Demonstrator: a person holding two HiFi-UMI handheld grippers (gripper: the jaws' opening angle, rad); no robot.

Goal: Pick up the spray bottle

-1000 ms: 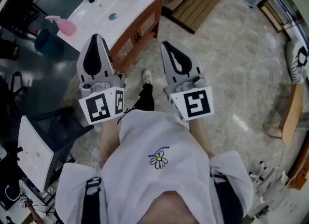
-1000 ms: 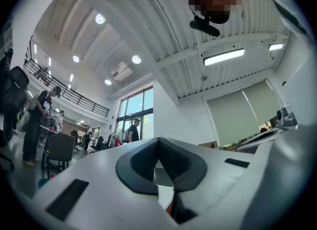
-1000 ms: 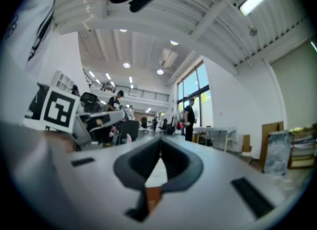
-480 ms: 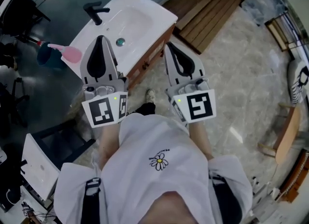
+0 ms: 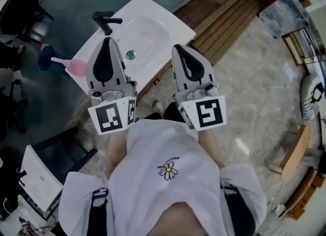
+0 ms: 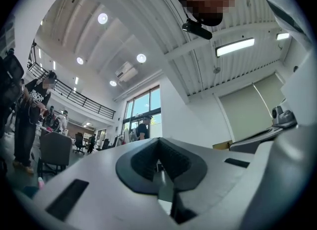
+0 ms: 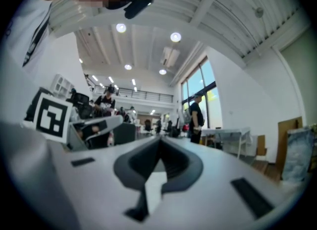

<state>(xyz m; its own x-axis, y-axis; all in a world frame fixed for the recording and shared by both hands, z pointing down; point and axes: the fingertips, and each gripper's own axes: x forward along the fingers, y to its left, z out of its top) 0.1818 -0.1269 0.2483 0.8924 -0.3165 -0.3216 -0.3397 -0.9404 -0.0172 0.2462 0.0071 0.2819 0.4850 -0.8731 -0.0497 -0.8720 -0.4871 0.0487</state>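
Observation:
The pink spray bottle [image 5: 74, 66] stands at the left corner of a white washbasin [image 5: 153, 19], seen in the head view left of my left gripper [image 5: 106, 41]. That gripper is shut and empty and hangs in the air over the basin's near left part. My right gripper [image 5: 179, 49] is also shut and empty, level with the basin's near right edge. In the left gripper view the left gripper [image 6: 159, 143] points slightly upward into a hall, and the bottle does not show. The right gripper [image 7: 159, 143] also sees only the hall.
A black tap [image 5: 105, 22] stands at the basin's far edge, over a drain [image 5: 131, 54]. A blue container [image 5: 46, 58] sits beside the bottle. Wooden boards [image 5: 224, 16] lie to the right of the basin. A dark chair [image 5: 63, 151] is at lower left. People stand far off.
The basin and the spray bottle have come nearer and slid down in the head view as the person walked toward them. Both grippers stayed shut and side by side.

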